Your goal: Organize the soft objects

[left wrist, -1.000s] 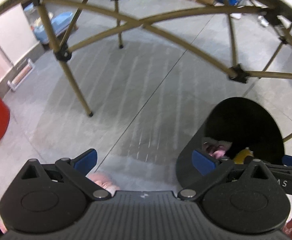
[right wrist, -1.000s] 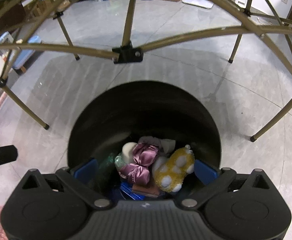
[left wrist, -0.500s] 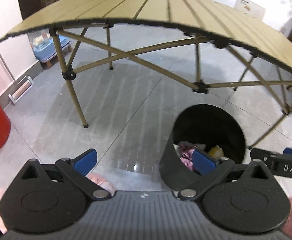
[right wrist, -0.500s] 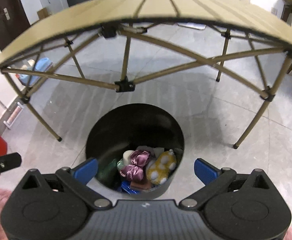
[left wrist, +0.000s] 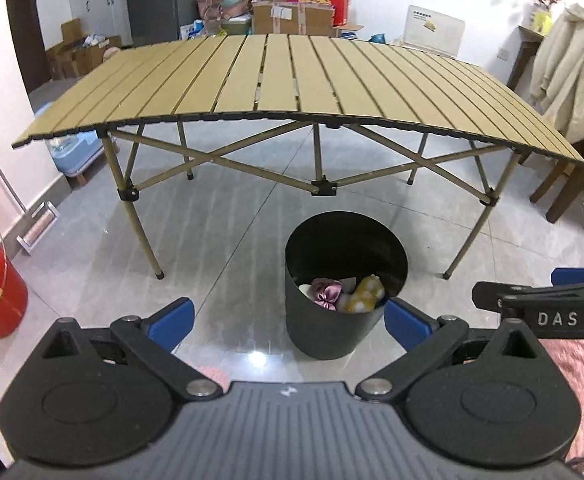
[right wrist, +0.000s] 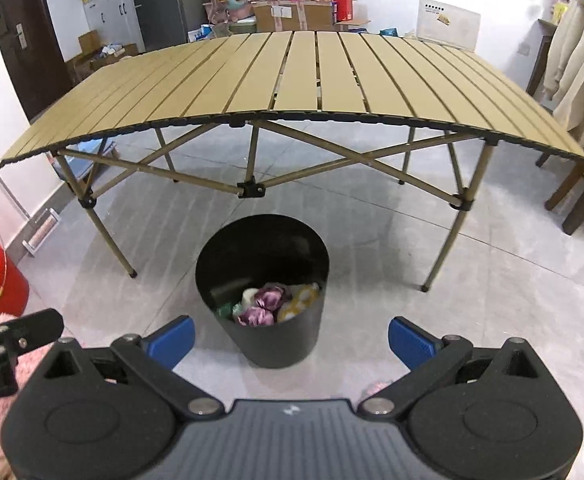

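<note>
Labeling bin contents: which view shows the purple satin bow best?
Right wrist: the purple satin bow sits near centre, both loops visible inside the black bin. Left wrist shows it smaller, partly cut by the bin's near wall.

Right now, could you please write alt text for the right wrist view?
A black bin holding soft toys stands on the grey floor before a slatted folding table. The right gripper frames it, jaws open and empty.
</note>
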Action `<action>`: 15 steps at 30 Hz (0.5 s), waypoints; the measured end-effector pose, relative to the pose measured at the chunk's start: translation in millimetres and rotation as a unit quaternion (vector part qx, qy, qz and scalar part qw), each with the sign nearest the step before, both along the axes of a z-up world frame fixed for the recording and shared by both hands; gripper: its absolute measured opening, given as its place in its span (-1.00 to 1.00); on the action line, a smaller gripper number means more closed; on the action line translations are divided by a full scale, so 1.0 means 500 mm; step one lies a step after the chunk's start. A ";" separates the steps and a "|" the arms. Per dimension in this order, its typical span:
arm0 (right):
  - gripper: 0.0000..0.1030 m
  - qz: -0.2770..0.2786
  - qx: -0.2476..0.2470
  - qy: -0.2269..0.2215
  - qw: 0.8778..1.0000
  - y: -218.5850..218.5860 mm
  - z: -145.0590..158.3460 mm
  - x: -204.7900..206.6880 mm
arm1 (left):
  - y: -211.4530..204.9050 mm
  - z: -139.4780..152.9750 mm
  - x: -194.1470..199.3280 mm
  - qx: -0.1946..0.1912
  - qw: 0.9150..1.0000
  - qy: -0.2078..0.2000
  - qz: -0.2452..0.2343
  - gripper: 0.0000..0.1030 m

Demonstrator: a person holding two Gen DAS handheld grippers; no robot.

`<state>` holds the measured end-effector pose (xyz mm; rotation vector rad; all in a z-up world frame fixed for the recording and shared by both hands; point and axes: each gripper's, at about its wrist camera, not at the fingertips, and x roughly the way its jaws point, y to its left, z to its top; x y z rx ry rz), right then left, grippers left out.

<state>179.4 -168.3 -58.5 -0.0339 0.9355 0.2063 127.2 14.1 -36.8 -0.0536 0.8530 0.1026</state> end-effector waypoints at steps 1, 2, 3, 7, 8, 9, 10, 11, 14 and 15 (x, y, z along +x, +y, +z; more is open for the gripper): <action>1.00 -0.002 -0.002 0.002 1.000 0.000 0.007 -0.010 | -0.006 0.006 -0.011 0.002 1.000 -0.002 -0.004 1.00; 1.00 -0.004 -0.004 0.005 1.000 0.000 0.011 -0.020 | -0.007 0.010 -0.020 0.003 1.000 -0.003 -0.004 1.00; 1.00 -0.004 -0.006 0.008 1.000 0.001 0.015 -0.027 | -0.008 0.014 -0.030 0.005 1.000 -0.003 -0.003 1.00; 1.00 -0.003 -0.006 0.002 1.000 0.000 0.030 -0.059 | -0.002 0.031 -0.063 0.003 1.000 -0.007 0.009 1.00; 1.00 -0.001 -0.006 0.000 1.000 0.001 0.034 -0.066 | -0.001 0.035 -0.070 0.003 1.000 -0.008 0.010 1.00; 1.00 0.001 -0.006 -0.002 1.000 0.004 0.037 -0.073 | 0.001 0.039 -0.074 0.004 1.000 -0.010 0.011 1.00; 1.00 0.003 -0.007 -0.004 1.000 0.007 0.041 -0.079 | 0.001 0.041 -0.079 0.005 1.000 -0.011 0.010 1.00; 1.00 0.006 -0.007 -0.007 1.000 0.010 0.044 -0.084 | 0.000 0.045 -0.083 0.005 1.000 -0.012 0.009 1.00; 1.00 0.009 -0.008 -0.013 1.000 0.016 0.054 -0.093 | -0.005 0.048 -0.088 0.005 1.000 -0.013 0.004 1.00; 1.00 0.010 -0.008 -0.015 1.000 0.017 0.058 -0.096 | -0.005 0.050 -0.088 0.005 1.000 -0.014 0.003 1.00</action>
